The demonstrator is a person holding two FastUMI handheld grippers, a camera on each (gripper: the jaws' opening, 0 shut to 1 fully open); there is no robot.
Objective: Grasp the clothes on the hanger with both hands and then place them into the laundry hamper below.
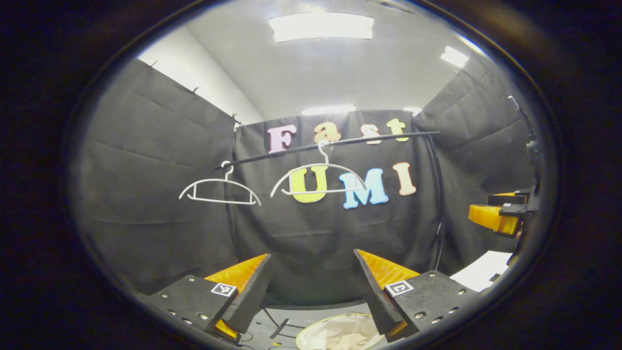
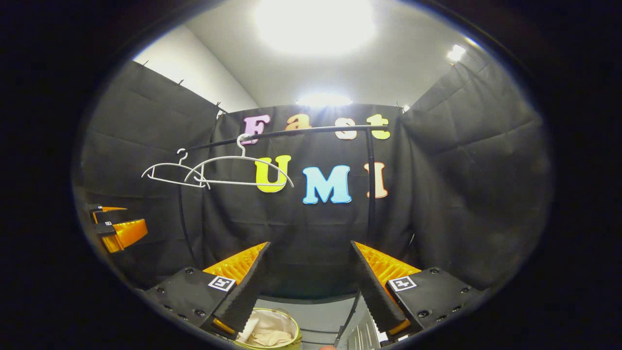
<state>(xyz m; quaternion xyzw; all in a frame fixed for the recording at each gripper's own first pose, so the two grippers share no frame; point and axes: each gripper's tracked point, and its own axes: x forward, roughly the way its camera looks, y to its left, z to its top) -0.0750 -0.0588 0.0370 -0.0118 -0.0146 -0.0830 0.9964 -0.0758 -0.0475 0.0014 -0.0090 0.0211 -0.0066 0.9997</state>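
Observation:
Two bare white hangers (image 1: 219,190) (image 1: 318,180) hang from a black rail (image 1: 335,142); in the right gripper view the same hangers (image 2: 172,172) (image 2: 240,170) hang from the rail (image 2: 291,131). Pale cream clothes (image 1: 342,335) lie in the round laundry hamper (image 1: 311,330) low in the left gripper view, and the clothes (image 2: 267,330) sit in the hamper (image 2: 286,316) in the right gripper view. My left gripper (image 1: 311,257) is open and holds nothing. My right gripper (image 2: 310,248) is open and holds nothing too. Each one shows at the edge of the other's view (image 1: 500,214) (image 2: 116,226).
The rail's black uprights (image 1: 440,204) (image 2: 371,184) stand in front of the cloth wall. A white surface (image 1: 481,270) lies at the right in the left gripper view. A grey floor (image 2: 325,318) with black stand legs lies below, beside the hamper.

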